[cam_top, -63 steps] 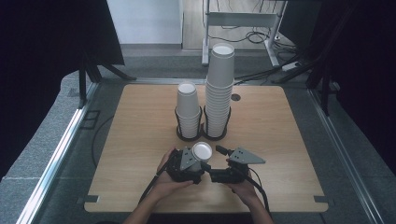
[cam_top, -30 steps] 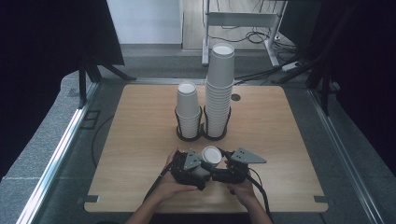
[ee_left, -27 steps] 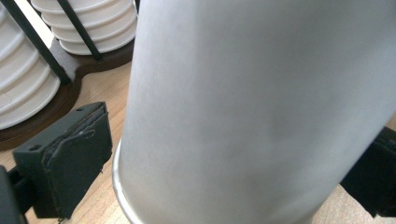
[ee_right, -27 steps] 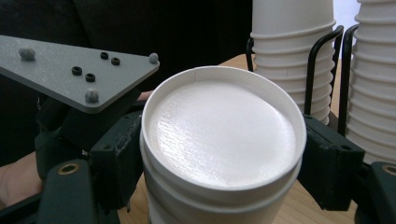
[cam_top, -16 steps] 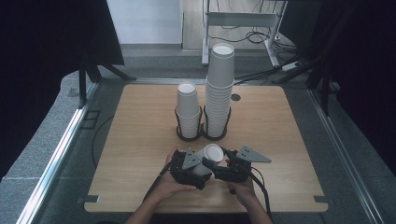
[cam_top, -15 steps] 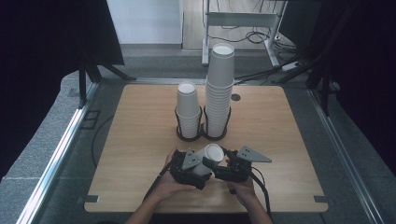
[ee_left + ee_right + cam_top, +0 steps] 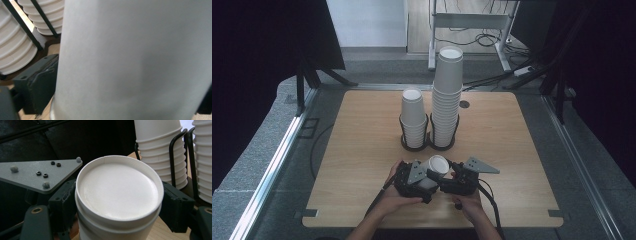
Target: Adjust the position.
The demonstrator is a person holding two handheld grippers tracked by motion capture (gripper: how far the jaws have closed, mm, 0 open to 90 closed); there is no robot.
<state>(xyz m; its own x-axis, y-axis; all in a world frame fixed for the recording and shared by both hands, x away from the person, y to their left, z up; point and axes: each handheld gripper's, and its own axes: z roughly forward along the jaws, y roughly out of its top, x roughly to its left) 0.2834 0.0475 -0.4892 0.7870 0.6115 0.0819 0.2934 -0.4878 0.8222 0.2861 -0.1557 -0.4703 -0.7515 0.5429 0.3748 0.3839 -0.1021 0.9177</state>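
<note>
A white paper cup (image 7: 437,166) hangs tilted between the two grippers near the table's front edge, one round end turned upward. My left gripper (image 7: 428,179) has the cup body across its jaws, which have just been closing on it. In the left gripper view the cup's wall (image 7: 130,60) is right in front, with a black pad (image 7: 37,82) against its side. My right gripper (image 7: 447,175) is shut on the cup's end. In the right gripper view its pads (image 7: 62,202) press both sides below the flat recessed end (image 7: 117,192).
Behind the hands, a black wire holder (image 7: 427,142) carries a short cup stack (image 7: 413,117) and a tall one (image 7: 446,95). The wooden table (image 7: 352,150) has bare board left and right. The left gripper's grey plate (image 7: 42,175) sits close to the cup.
About two seconds ago the left gripper held the cup alone, with the right gripper apart. The cup has since shifted right and the right gripper has come onto it. Both hands now hold still.
</note>
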